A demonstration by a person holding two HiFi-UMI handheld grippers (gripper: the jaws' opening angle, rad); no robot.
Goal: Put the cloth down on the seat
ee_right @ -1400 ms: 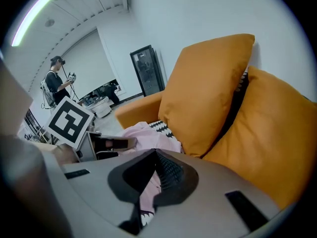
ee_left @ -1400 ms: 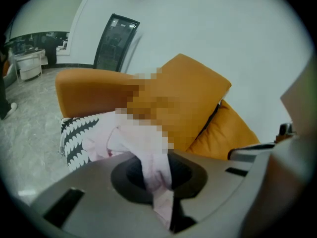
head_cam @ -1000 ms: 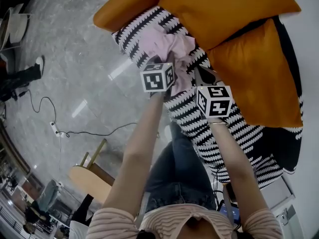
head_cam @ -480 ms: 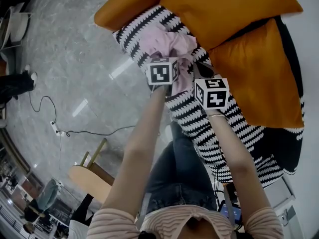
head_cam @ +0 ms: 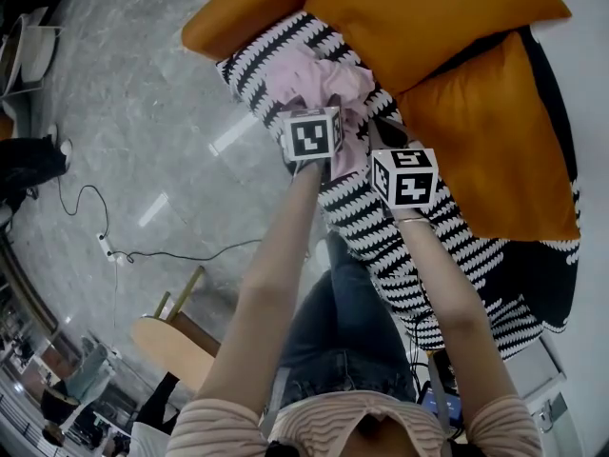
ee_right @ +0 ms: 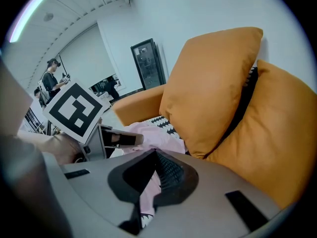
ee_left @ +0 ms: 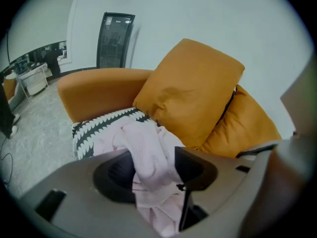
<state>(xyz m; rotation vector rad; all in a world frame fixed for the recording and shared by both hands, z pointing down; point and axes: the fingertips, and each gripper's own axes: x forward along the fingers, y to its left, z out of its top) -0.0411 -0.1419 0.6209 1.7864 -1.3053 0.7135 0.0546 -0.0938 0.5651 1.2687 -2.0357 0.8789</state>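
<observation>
A crumpled pink cloth [head_cam: 309, 79] lies on the black-and-white patterned seat [head_cam: 381, 227] beside the orange cushions. My left gripper [ee_left: 153, 167] sits over the cloth [ee_left: 148, 148]. Its jaws have just been opening and now stand wide, and a fold of cloth hangs loosely between them. My right gripper [ee_right: 151, 192] is close on the right, its jaws nearly together with a strip of the cloth [ee_right: 148, 135] pinched in the gap. In the head view both grippers, the left [head_cam: 324, 112] and the right [head_cam: 376, 139], point at the cloth's near edge.
Two orange cushions [head_cam: 428, 17] [head_cam: 485, 131] lean behind the cloth, and an orange armrest [head_cam: 247, 12] is at the far end. On the grey floor lie a cable and power strip [head_cam: 105, 246]. A wooden chair [head_cam: 171, 331] stands near my legs. People stand far off [ee_right: 52, 78].
The left gripper's cube has tipped a little and sits slightly higher in the head view. The cloth stays bunched on the seat. The right gripper has barely shifted.
</observation>
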